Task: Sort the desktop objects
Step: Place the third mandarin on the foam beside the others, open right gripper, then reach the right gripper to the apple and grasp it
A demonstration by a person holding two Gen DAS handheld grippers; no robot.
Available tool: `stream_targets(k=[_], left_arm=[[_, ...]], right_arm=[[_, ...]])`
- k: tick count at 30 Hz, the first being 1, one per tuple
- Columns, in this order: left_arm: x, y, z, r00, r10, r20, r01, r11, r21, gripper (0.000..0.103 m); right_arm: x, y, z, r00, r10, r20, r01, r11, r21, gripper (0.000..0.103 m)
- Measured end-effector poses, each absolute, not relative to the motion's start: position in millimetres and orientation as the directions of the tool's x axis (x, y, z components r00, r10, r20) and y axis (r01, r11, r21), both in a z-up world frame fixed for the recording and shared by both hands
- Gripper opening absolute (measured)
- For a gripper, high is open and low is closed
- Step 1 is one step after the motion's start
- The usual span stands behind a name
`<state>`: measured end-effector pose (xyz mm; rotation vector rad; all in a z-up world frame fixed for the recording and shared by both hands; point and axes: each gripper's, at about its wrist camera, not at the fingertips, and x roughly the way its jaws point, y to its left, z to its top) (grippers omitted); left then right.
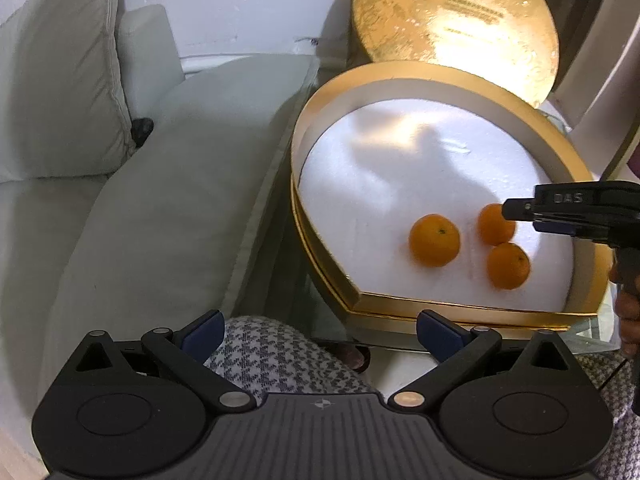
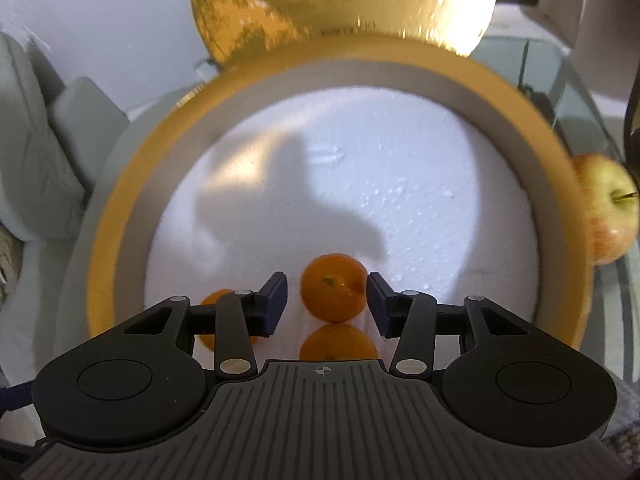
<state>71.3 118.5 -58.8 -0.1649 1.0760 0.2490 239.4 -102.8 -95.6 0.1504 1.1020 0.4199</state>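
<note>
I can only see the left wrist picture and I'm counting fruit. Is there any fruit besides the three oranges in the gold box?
Observer: Yes. The right wrist view shows an apple lying outside the gold box, just past its rim.
Operator: Is the other tool squeezing an orange?
Observer: No. One orange sits between the pads of the right tool, but a gap shows beside one pad.

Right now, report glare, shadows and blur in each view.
Left wrist view: glare on the gold lid, soft shadow across the box's white liner. Right wrist view: box rim and apple smeared, a gripper-shaped shadow on the liner.
</note>
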Motion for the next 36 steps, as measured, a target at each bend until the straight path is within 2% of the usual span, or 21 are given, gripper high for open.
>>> stream_targets(k=[7, 13, 24, 36], left_arm=[[52, 99, -44, 0.485, 0.119, -0.867, -0.240, 0.971, 0.000, 0.102], [40, 75, -28, 0.515, 0.130, -0.847, -0.188, 0.981, 0.037, 0.102], [38, 25, -14, 0.531, 0.150, -0.834, -0.074, 0.989, 0.130, 0.102], [50, -4, -9, 0.540, 0.145, -0.829, 0.000, 0.985, 0.173, 0.102]], right_arm=[[191, -138, -48, 0.454, 0.428, -0.782, -0.253, 0.903, 0.347, 0.056], [138, -173, -26, 0.491, 0.436, -0.754, -0.261, 0.899, 0.351, 0.056], [95, -229, -32, 0.514, 0.381, -0.769, -0.188, 0.924, 0.333, 0.065], [90, -261, -34, 0.557, 0.371, -0.743, -0.113, 0.920, 0.374, 0.083]])
